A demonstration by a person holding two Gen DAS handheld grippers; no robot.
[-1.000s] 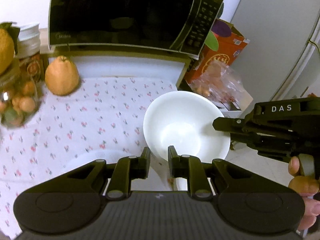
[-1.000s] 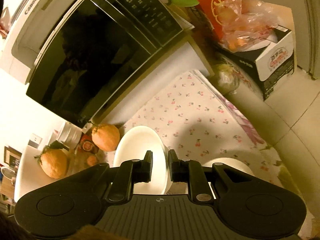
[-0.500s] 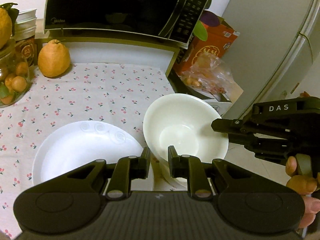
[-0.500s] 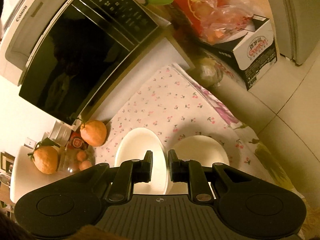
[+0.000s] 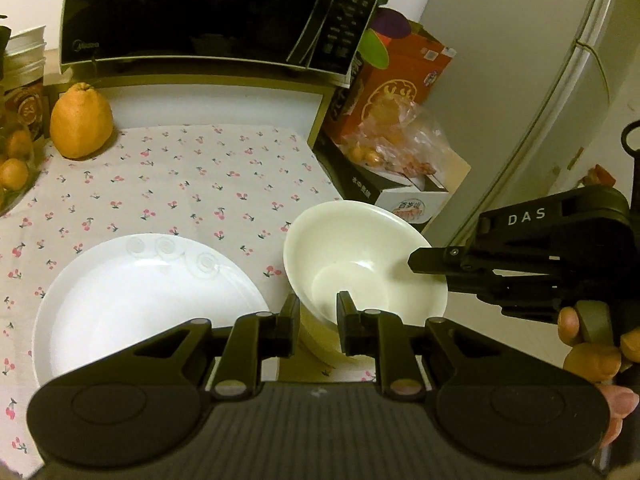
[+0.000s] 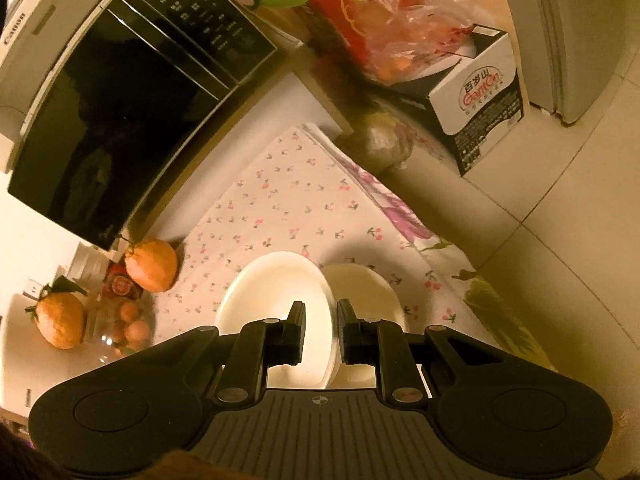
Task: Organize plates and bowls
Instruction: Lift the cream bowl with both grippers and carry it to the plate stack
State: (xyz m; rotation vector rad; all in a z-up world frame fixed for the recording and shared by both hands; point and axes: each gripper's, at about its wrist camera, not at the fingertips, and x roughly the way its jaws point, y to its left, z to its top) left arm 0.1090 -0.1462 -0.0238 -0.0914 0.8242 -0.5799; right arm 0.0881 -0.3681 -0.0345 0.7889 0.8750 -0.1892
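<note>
Both claws are working one white bowl (image 5: 362,268) right now: the left claw (image 5: 318,312) is clenched on the bowl's near rim, one finger (image 5: 346,320) sitting inside the bowl and the other outside it, while the right claw (image 5: 416,260) is coming in from the right side of the left wrist view and nipping the bowl's right rim, with a person's fingers (image 5: 592,356) wrapped around its handle. The bowl is tilting, its mouth leaning toward the left camera, at the front right corner of the bench (image 5: 172,184) with its cherry-print cloth. Just beside it on the left, a wide white plate (image 5: 132,304) is lying flat on the cloth. In the right wrist view the right claw (image 6: 318,320) is clamped over the white rim of the bowl (image 6: 276,304) seen edge-on between its narrow jaws, and the plate (image 6: 364,292) is showing just beyond it. At the back of the bench a black microwave (image 5: 200,8) is standing, with a large orange citrus fruit (image 5: 80,122) in front of it at the left. Off the bench's right edge a carton (image 5: 404,196) is holding a clear bag of fruit (image 5: 394,140), with a red box (image 5: 400,80) behind it and a pale fridge (image 5: 520,80) further right.
</note>
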